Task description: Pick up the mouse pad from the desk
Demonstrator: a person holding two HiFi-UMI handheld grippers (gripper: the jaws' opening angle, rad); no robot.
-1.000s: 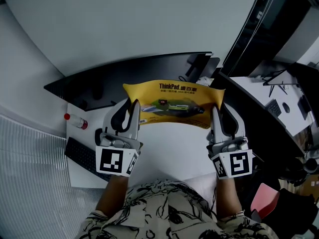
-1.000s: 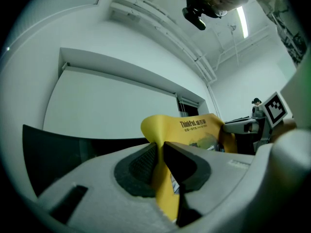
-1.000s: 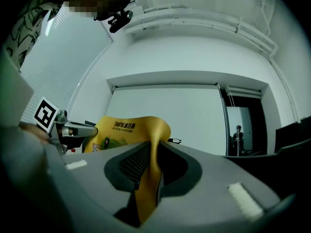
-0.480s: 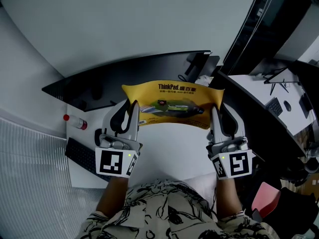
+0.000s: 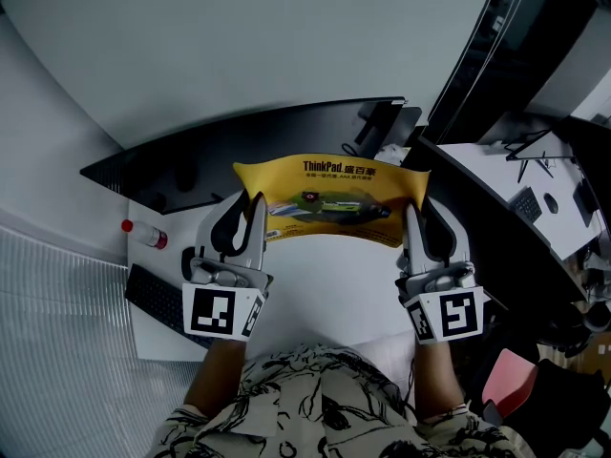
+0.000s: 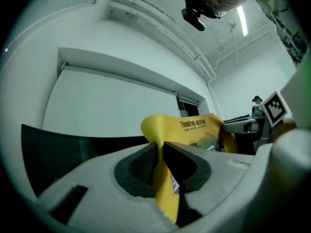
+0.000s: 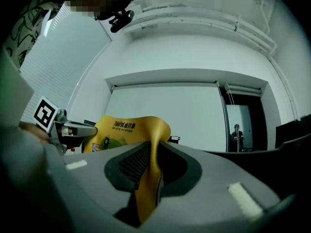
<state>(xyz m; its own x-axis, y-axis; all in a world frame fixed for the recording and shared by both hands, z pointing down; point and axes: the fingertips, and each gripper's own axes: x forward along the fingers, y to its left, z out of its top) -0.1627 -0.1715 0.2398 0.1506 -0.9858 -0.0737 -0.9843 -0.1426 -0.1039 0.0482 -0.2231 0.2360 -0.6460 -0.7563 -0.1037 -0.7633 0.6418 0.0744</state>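
A yellow mouse pad (image 5: 329, 201) with a printed picture hangs in the air above the white desk (image 5: 315, 289), stretched between both grippers. My left gripper (image 5: 256, 198) is shut on its left edge, my right gripper (image 5: 410, 208) is shut on its right edge. In the left gripper view the yellow mouse pad (image 6: 192, 130) is pinched between the dark pads (image 6: 141, 166) and curves away toward the other gripper. The right gripper view shows the mouse pad (image 7: 127, 130) squeezed in its jaws the same way, its sheet bulging upward.
A black keyboard (image 5: 158, 299) lies at the desk's left edge, with a small bottle with a red cap (image 5: 143, 232) behind it. A dark curved panel (image 5: 239, 141) runs along the desk's back. More desks with dark equipment (image 5: 535, 189) stand to the right.
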